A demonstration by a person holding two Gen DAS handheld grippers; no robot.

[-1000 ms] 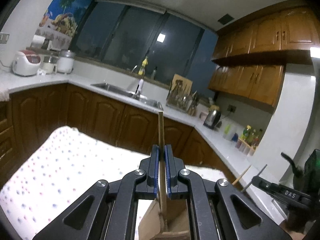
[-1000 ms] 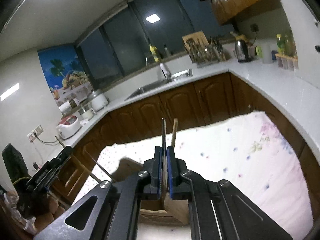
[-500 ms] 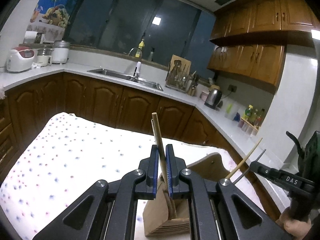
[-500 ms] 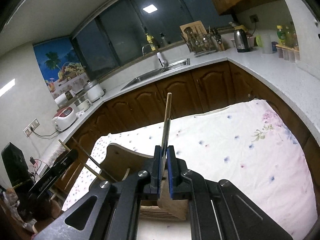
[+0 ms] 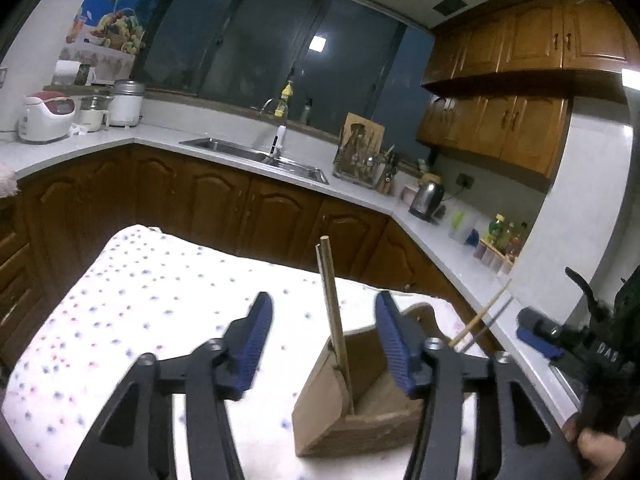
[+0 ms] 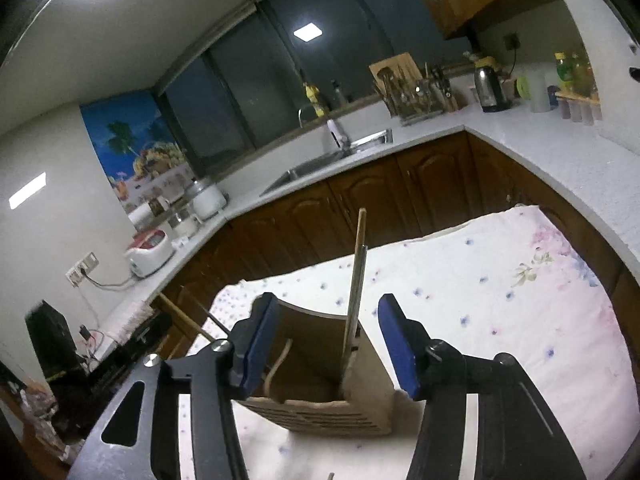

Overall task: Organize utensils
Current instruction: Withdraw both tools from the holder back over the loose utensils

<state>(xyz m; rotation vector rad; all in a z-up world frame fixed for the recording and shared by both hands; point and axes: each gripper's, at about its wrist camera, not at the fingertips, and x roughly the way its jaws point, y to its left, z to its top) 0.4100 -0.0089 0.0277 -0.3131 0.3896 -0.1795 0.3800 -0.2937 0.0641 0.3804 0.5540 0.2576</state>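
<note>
Both grippers stood with their jaws spread wide and nothing between them. The left gripper point(image 5: 322, 344) and the right gripper point(image 6: 328, 344) each framed the wooden holder point(image 5: 360, 412), which sat on the spotted cloth point(image 5: 120, 320) over the tabletop.

In the left wrist view the holder lay at about 5 o'clock, low in the frame, with a wooden chopstick point(image 5: 334, 312) and a thin metal utensil handle point(image 5: 320, 258) beside it rising almost upright out of its near corner. In the right wrist view the same holder point(image 6: 320, 396) lay at 6 o'clock, the chopstick point(image 6: 357, 276) and the grey metal handle point(image 6: 362, 264) leaning together against its right-hand wall.

The sticks looked light, stiff and smooth, so they would likely slip or pivot under a loose pinch. A hold around mid-shaft, well clear of the holder's rim, seemed safest. The holder itself looked light enough to tip if a stick were levered sideways.

Further sticks showed at 3 o'clock in the left view; what held them could not be told.
</note>
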